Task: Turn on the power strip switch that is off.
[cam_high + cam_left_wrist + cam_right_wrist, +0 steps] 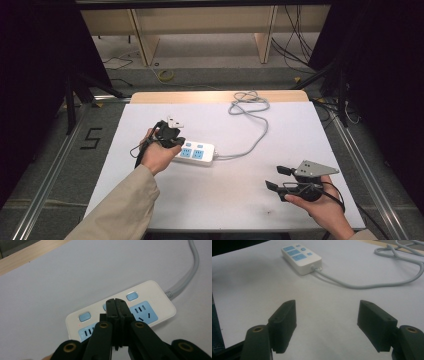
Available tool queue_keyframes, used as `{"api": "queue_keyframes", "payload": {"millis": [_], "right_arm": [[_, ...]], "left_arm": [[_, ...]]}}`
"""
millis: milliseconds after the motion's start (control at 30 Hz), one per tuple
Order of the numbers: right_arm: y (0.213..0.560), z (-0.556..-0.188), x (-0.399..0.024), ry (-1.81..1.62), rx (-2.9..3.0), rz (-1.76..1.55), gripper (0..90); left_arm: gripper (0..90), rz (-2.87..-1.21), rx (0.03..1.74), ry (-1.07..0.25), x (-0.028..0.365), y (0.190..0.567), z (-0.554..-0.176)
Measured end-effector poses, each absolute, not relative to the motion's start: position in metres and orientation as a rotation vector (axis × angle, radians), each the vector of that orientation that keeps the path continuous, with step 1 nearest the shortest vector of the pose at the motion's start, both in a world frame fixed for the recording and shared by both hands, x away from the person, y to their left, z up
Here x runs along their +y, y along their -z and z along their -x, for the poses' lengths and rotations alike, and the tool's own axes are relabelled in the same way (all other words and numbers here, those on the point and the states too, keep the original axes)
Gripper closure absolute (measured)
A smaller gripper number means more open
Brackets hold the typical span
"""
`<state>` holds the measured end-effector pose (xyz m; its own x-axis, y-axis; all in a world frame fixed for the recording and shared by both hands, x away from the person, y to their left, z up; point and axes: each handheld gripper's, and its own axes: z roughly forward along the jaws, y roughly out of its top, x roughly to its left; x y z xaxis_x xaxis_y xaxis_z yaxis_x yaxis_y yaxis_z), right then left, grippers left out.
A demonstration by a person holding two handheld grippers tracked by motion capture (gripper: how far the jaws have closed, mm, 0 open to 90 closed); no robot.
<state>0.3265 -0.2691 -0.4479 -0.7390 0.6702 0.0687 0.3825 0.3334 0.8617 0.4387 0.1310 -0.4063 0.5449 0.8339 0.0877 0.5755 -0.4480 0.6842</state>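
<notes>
Left gripper over power strip

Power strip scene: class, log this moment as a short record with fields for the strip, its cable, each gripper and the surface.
power strip: white, blue sockets and switches, lying flat on the table
cable: grey, runs from the strip's end and coils near the table's far edge
left gripper: fingers closed together, tips over the strip's middle switch
right gripper: fingers wide apart, holding nothing, apart from the strip
table: white top
</notes>
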Motion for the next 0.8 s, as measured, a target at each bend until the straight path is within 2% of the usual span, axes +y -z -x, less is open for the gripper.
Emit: {"api": "queue_keyframes", "payload": {"millis": [800], "right_arm": [[0.4481,-0.3268,-0.2691,-1.365,2.304,-0.941,31.8]], "left_arm": [[89.8,-2.213,1.138,-0.564,0.1271,0.41,-0.4493]]}}
